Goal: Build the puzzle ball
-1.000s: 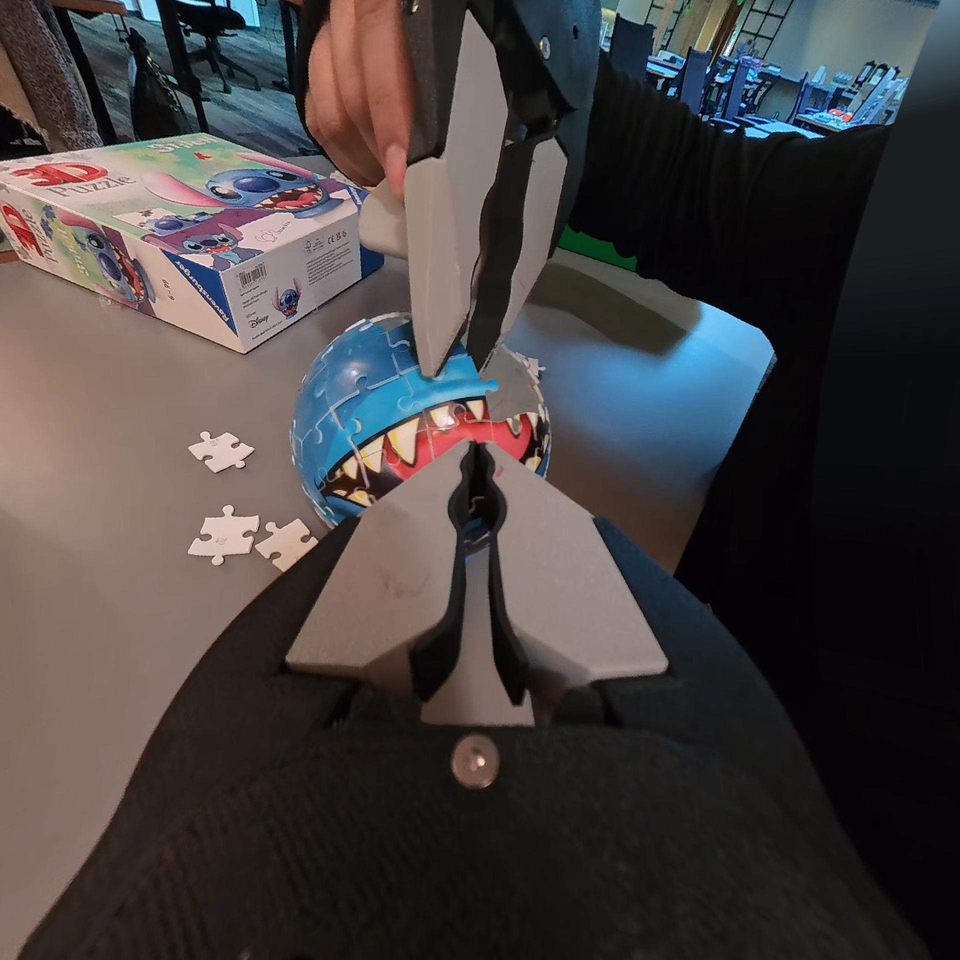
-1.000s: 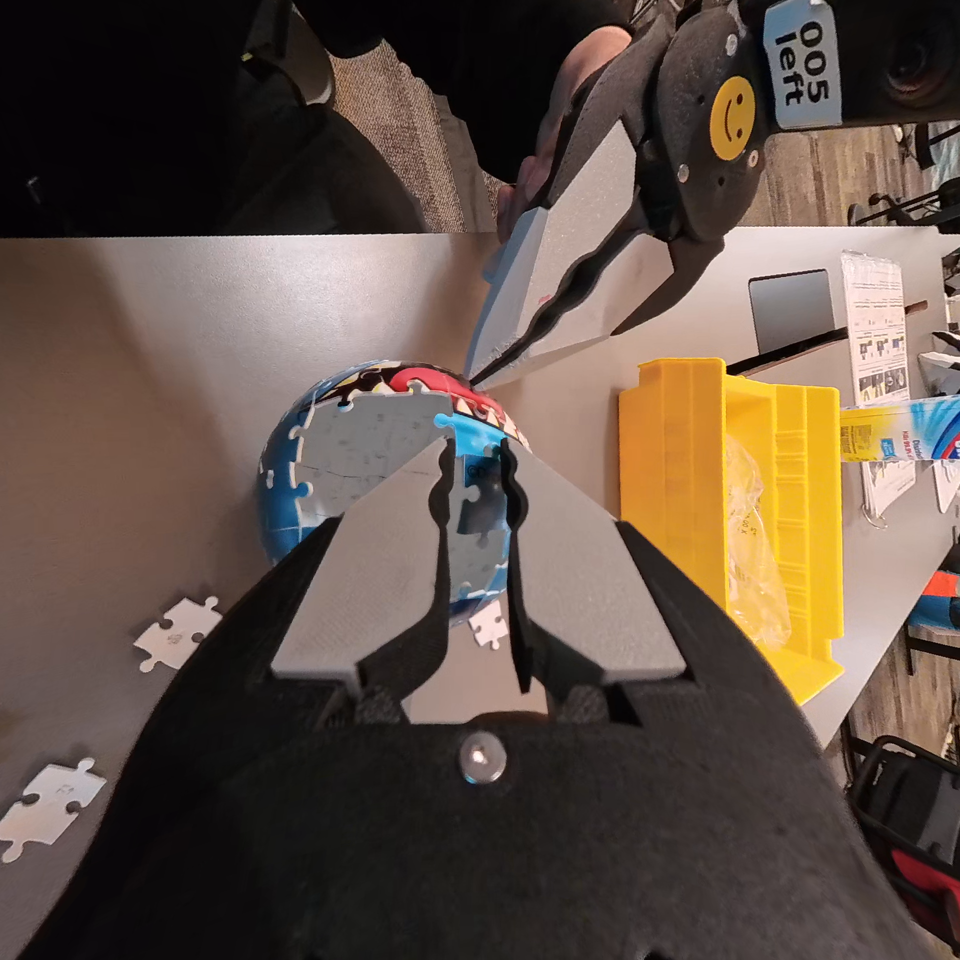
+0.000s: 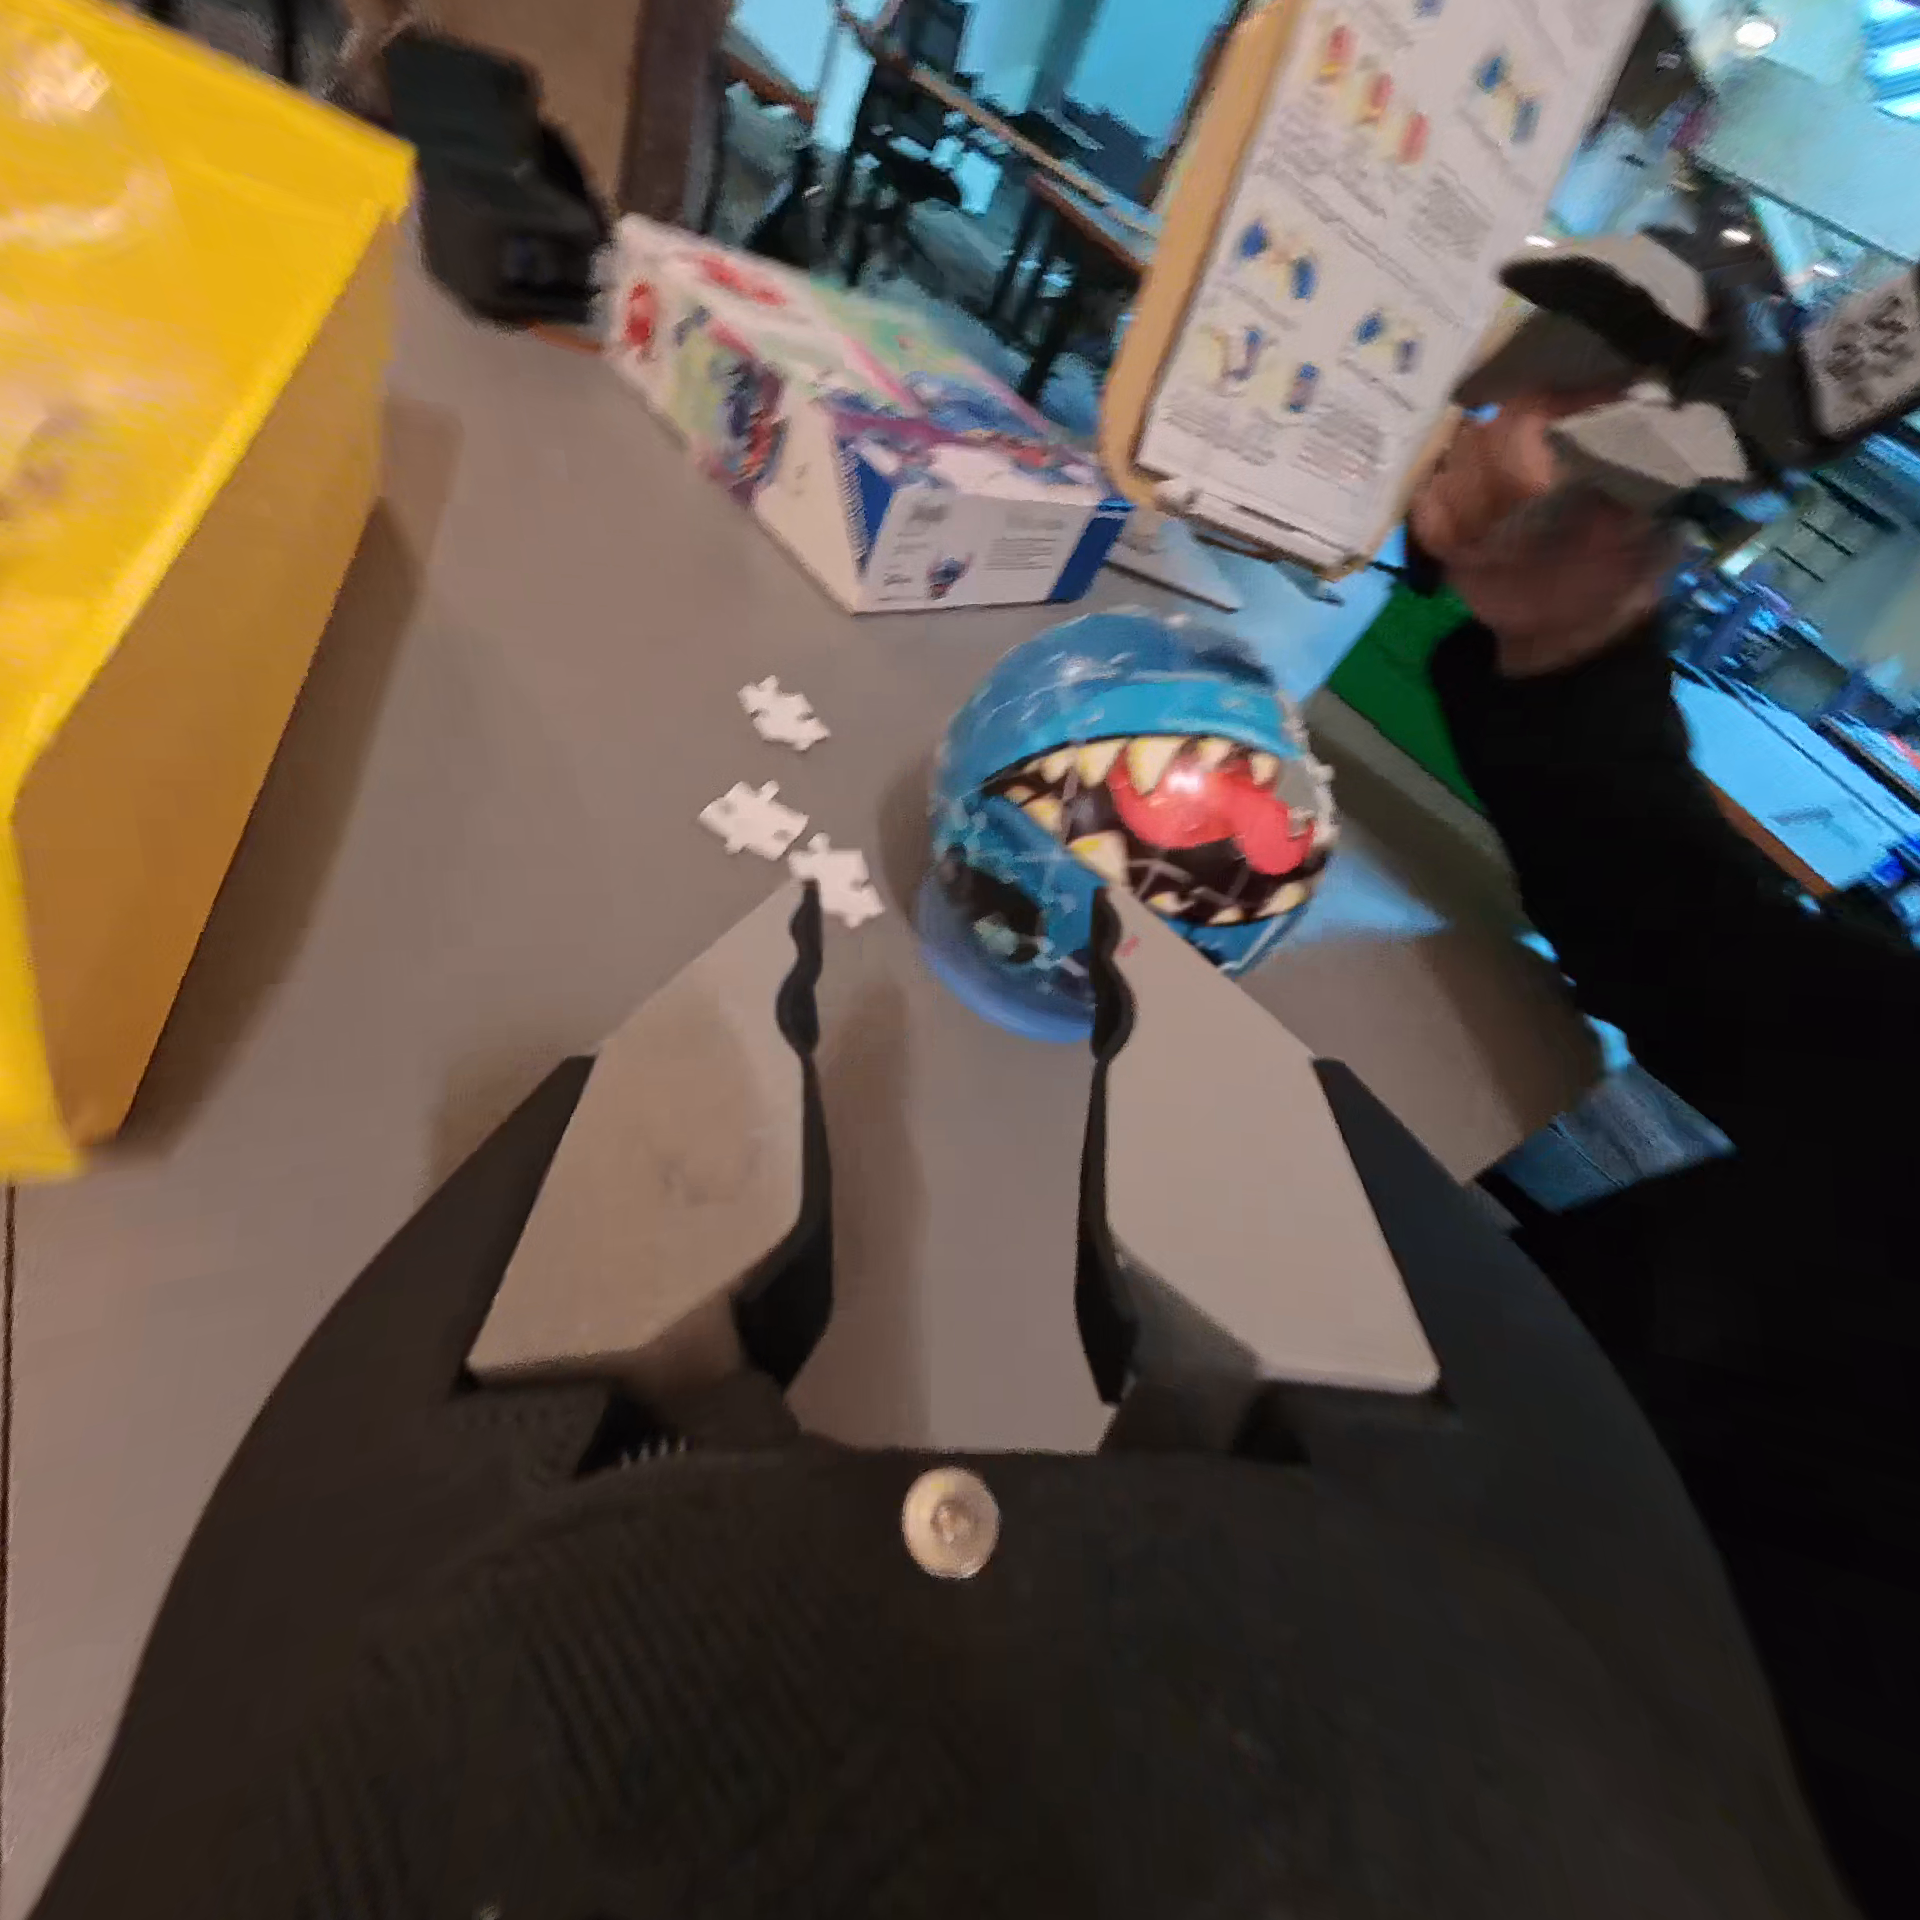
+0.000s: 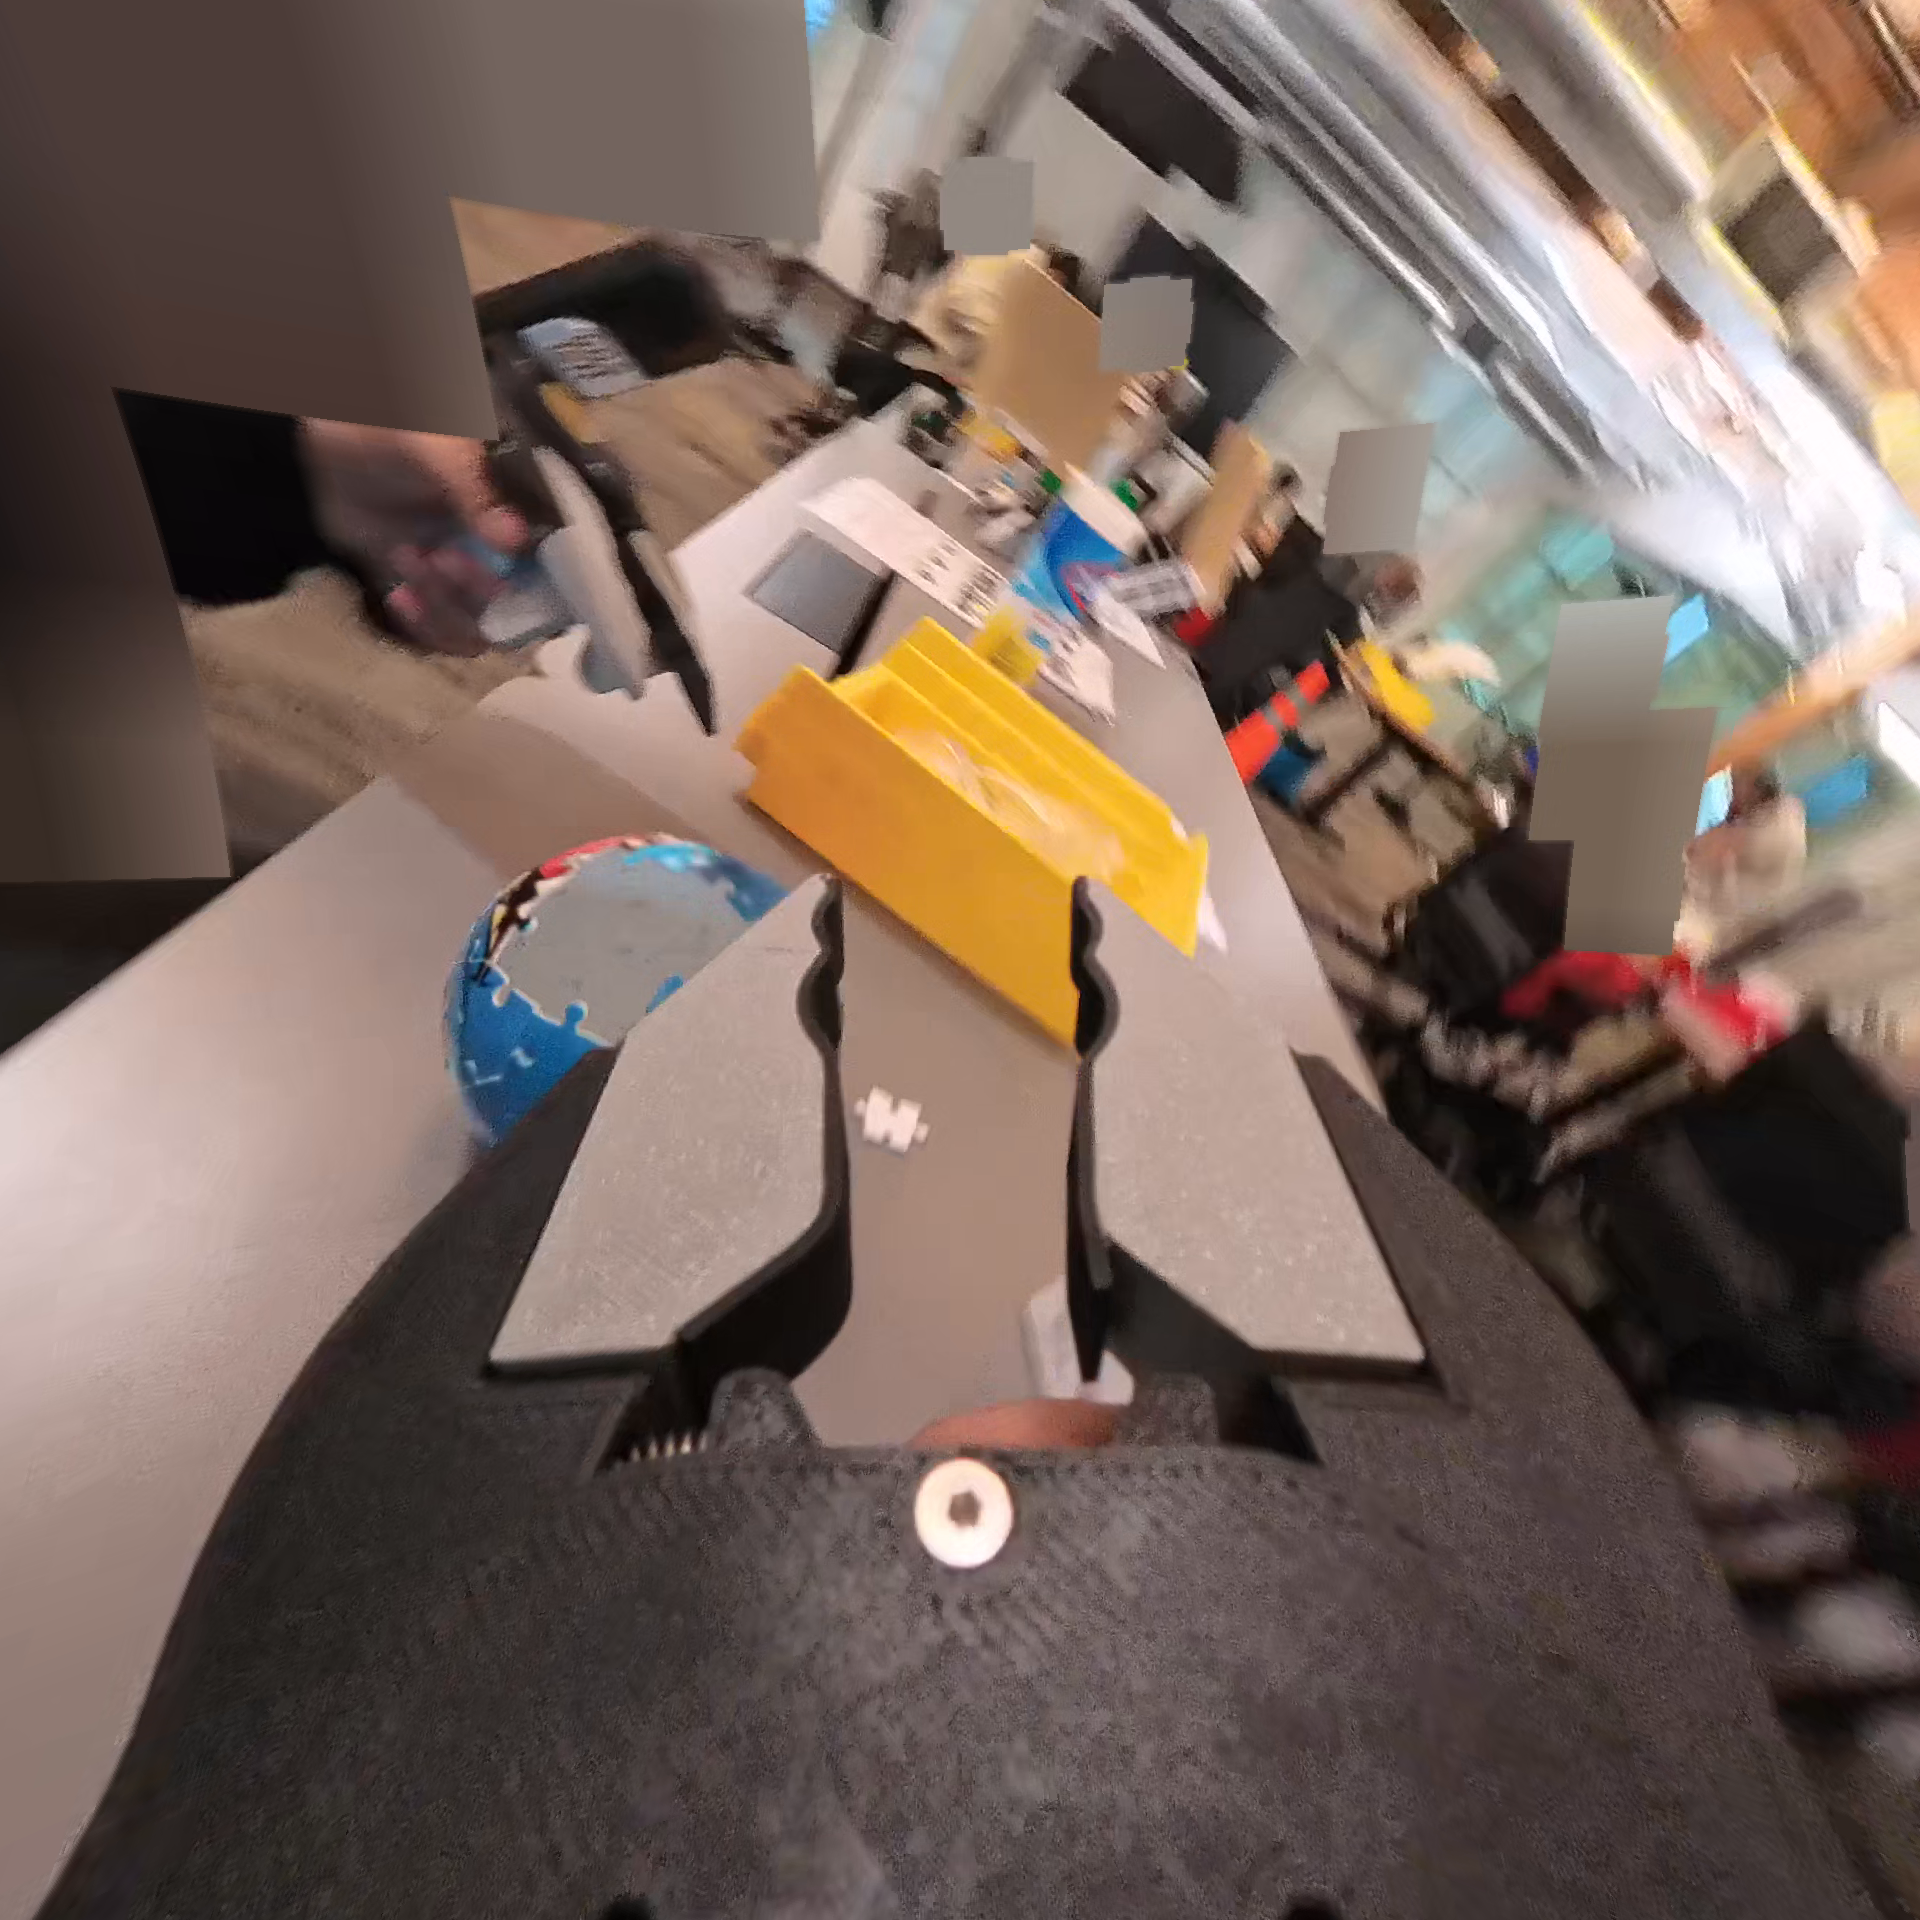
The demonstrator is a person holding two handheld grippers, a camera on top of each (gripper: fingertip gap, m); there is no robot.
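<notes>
A: What has changed?
B: Both tongs, left and right, have been drawn back from the puzzle ball and now gape, empty. The ball is left on the tabletop, unfinished; loose pieces remain.
A: Any writing?
B: Print is seen on the puzzle box; nothing is repeated.
</notes>
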